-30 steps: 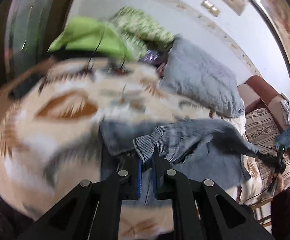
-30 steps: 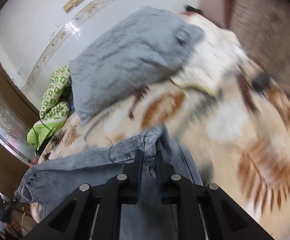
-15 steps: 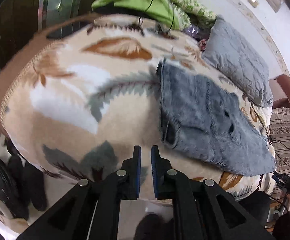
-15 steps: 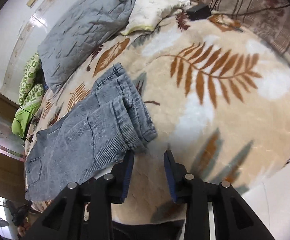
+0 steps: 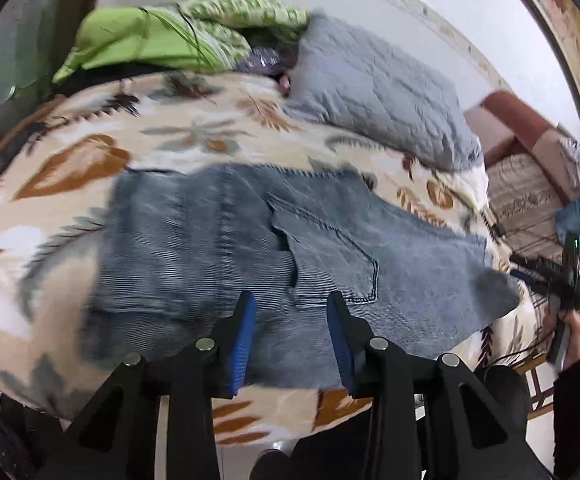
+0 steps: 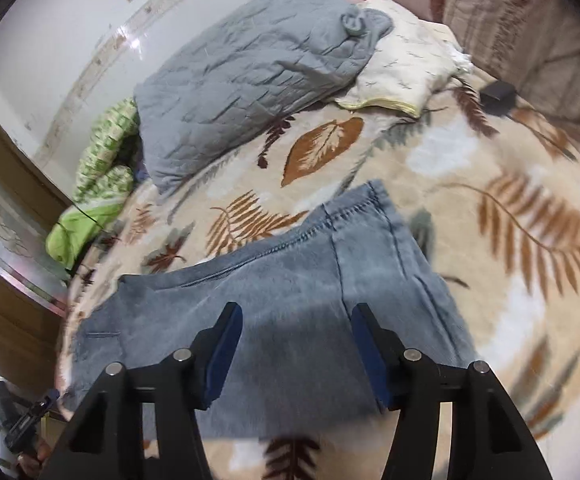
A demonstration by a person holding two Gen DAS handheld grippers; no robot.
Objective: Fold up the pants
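Grey-blue jeans (image 5: 250,248) lie folded flat on a leaf-patterned blanket (image 5: 70,168) on the bed, back pocket up. They also show in the right wrist view (image 6: 290,312). My left gripper (image 5: 290,320) is open and empty, just above the near edge of the jeans by the pocket. My right gripper (image 6: 296,340) is open and empty, above the near edge of the jeans' other end. Neither touches the cloth.
A grey quilted pillow (image 5: 378,92) and green bedding (image 5: 150,36) lie at the bed's far side. A cream pillow (image 6: 406,68) and a small black device (image 6: 498,94) lie at the far right. A sofa (image 5: 530,160) stands beyond the bed.
Both grippers let go of the jeans, pulled back off the bed, then came forward again over the near edge. Both jaws have opened wider. The jeans now lie folded.
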